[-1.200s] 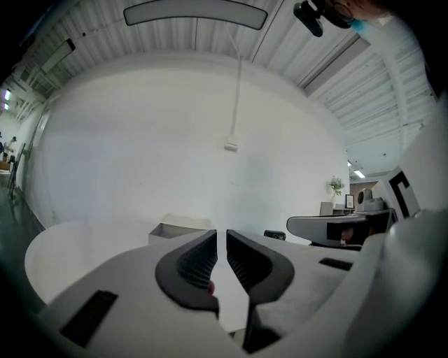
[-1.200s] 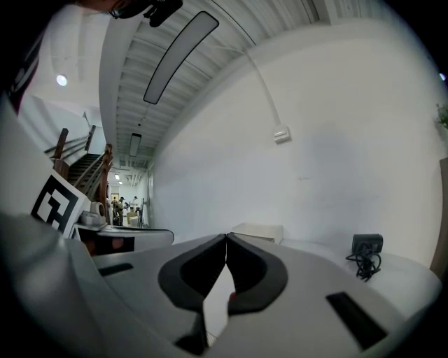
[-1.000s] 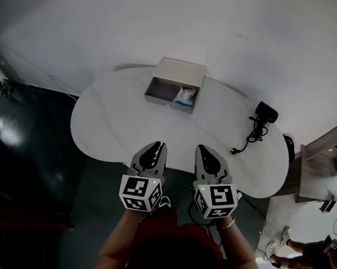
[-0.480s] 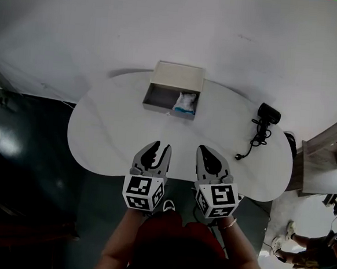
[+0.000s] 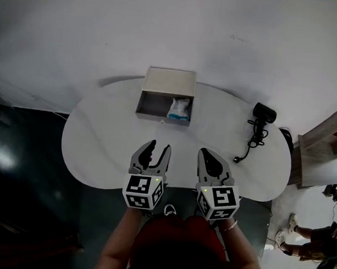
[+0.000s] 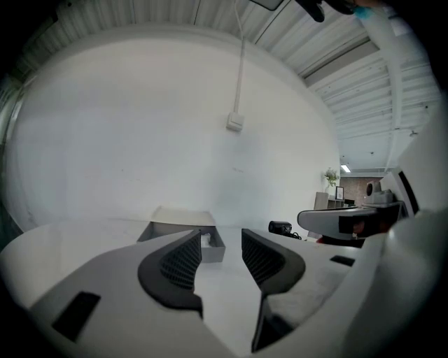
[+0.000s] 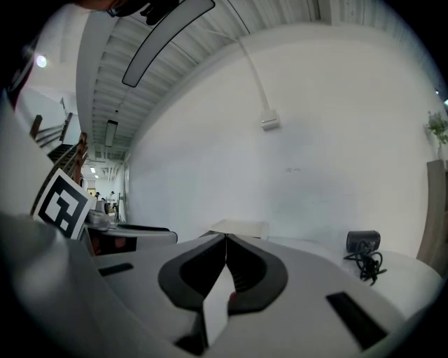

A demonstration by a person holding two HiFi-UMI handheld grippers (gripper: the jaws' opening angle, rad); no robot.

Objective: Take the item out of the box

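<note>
Here the left claw (image 5: 159, 146) hangs above the near edge of the surface (image 5: 104, 137), its jaws opening with nothing between them; its own view shows only bare surface in the gap. The right claw (image 5: 205, 152) is level with it, jaws pressed together and empty. Both are well apart from the box (image 5: 152, 105), which sits open toward the far edge. The packet (image 5: 180, 109), white with some blue, lies in the box's right end, close against the right wall, while the left end is bare.

The main risk is probably the reach itself. The packet sits against a wall, so a jaw coming down on that side could land on the rim or catch the wall instead of getting past it. The box looks light and nothing holds it, so any such knock may push it across the smooth surface toward the far edge. The packet looks soft, so a pinch on one corner could let it sag, slip free or drag on the rim and lift the box with it.

The right claw, as it stands, cannot steady anything. To the right, a black camera (image 5: 265, 113) and its cable (image 5: 252, 137) lie well clear of the box, but a wide swing could snag the cable.
</note>
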